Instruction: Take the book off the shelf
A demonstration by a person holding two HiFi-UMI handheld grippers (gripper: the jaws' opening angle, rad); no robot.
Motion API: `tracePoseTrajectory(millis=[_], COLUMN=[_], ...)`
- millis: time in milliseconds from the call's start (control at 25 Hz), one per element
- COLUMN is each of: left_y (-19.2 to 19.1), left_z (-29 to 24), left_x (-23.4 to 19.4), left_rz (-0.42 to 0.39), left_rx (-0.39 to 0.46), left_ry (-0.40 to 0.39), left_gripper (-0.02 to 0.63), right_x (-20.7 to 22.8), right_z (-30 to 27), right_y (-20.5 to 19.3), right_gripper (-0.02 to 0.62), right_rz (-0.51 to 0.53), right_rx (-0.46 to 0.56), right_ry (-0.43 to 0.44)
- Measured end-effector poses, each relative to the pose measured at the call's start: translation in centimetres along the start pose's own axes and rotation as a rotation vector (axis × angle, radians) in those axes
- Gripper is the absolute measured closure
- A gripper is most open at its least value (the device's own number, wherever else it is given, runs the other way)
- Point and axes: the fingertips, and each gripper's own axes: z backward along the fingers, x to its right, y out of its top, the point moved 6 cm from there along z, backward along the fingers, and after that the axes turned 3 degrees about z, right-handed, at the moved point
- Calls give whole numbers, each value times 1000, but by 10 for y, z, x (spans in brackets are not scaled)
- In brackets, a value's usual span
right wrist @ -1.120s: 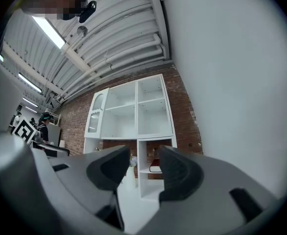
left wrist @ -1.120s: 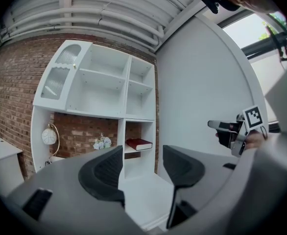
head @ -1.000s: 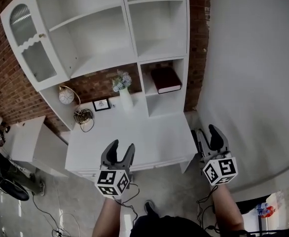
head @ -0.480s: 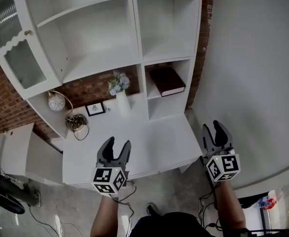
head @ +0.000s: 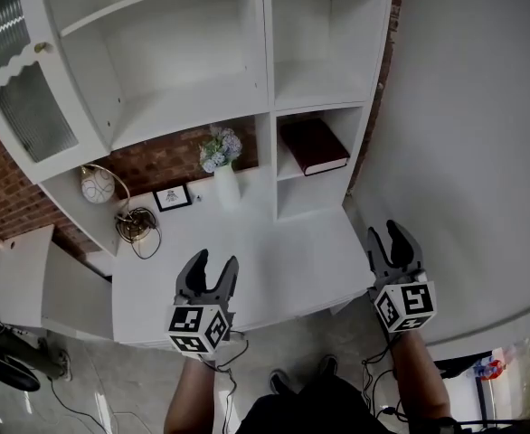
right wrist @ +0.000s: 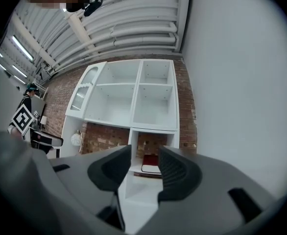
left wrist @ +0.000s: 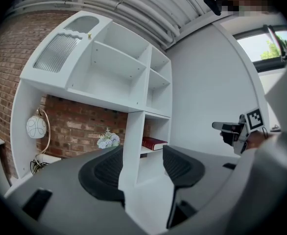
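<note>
The dark red hardback book (head: 315,145) lies flat in the lower right compartment of the white painted shelf unit (head: 184,107). We judge it stiff and fairly heavy, best pinched across its front edge. Well short of that unit, our left gripper (head: 215,260) gapes empty, and our right gripper (head: 384,233) has its jaws part open on nothing, having just closed slightly.

On the white table (head: 283,260), against a red brick wall (head: 161,163): white vase (head: 227,186) of pale flowers (head: 220,147). Just left, small framed picture (head: 172,197). Farther left, round globe lamp (head: 96,185), with coiled cable (head: 134,227) near it. Plain white wall (head: 482,107) at right.
</note>
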Motion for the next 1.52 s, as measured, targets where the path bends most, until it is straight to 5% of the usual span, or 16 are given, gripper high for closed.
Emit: tracePoseTrajectory(millis=[320,600,1200,1520], left_y=[-5,2,-21,-37], left_z=[-27,-56,-125,-141], left_x=[-5,-11,-9,-14], left_rz=[-1,-8,21,58], left_rx=[-19,-19,-57,-67], left_ry=[25,92,181,237], left_gripper=[354,354,354,356], right_x=[18,29,40,40], right_z=[-40,-95,-202,-244], right_y=[-21,-22,-82,-116], right_gripper=[425,425,418,411], right_rz=[63,387,842,984], right_rx=[-33,-75,-144,-191], right_ry=[-2,23,180,277])
